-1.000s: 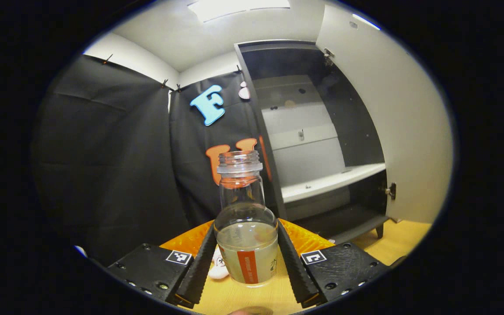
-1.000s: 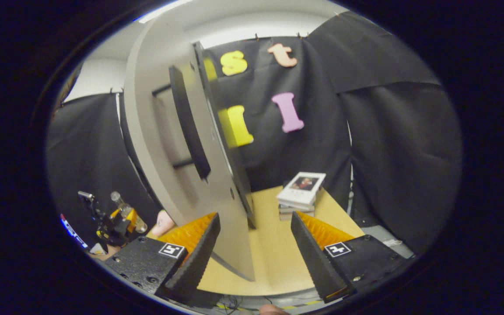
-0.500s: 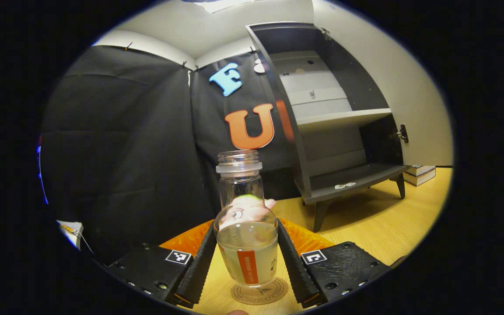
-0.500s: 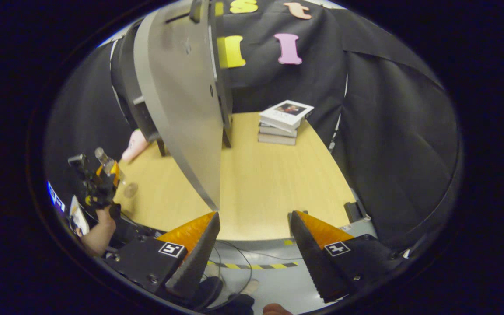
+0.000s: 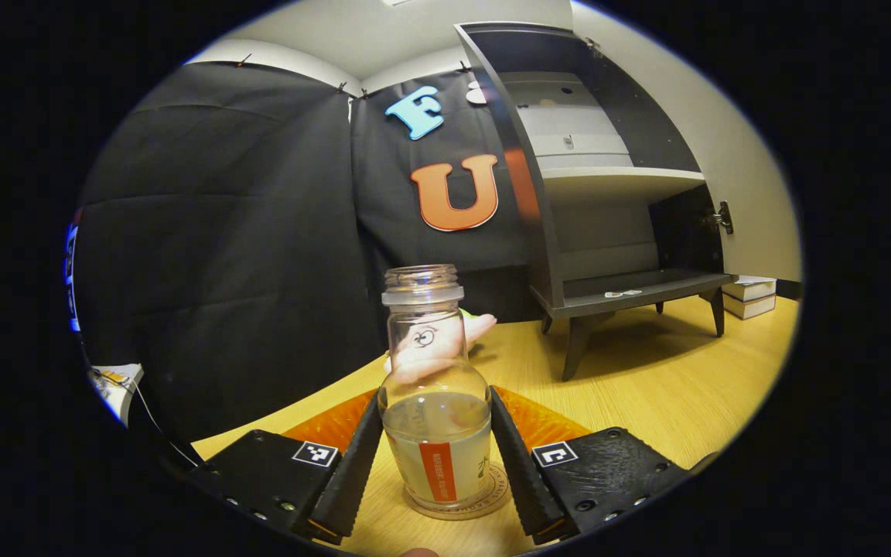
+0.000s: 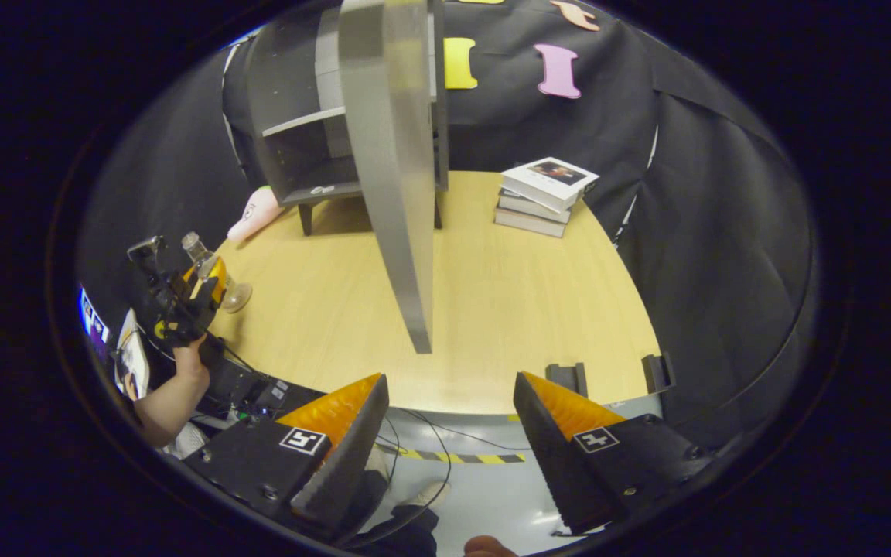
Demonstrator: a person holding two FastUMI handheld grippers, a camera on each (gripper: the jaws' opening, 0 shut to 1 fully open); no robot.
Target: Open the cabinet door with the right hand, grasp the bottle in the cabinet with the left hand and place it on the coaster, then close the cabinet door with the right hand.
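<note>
The left gripper (image 5: 435,464) pinches the bottle (image 5: 435,433) over the coaster (image 5: 492,487). Beyond the bottle stands the cabinet (image 5: 569,201), its door (image 6: 391,178) open. The right gripper (image 6: 445,441) is spread, empty.

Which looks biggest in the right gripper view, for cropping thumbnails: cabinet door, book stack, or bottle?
1. cabinet door
2. book stack
3. bottle, held at the table's left edge

That is apparent size only; the fisheye and distance skew it.

Black cloth (image 5: 221,232) is hanging all round the booth, a wooden table (image 6: 507,294) is sitting in the middle, books (image 6: 542,193) are stacking up at 1 o'clock, grey floor (image 6: 476,495) is showing at 6.
</note>
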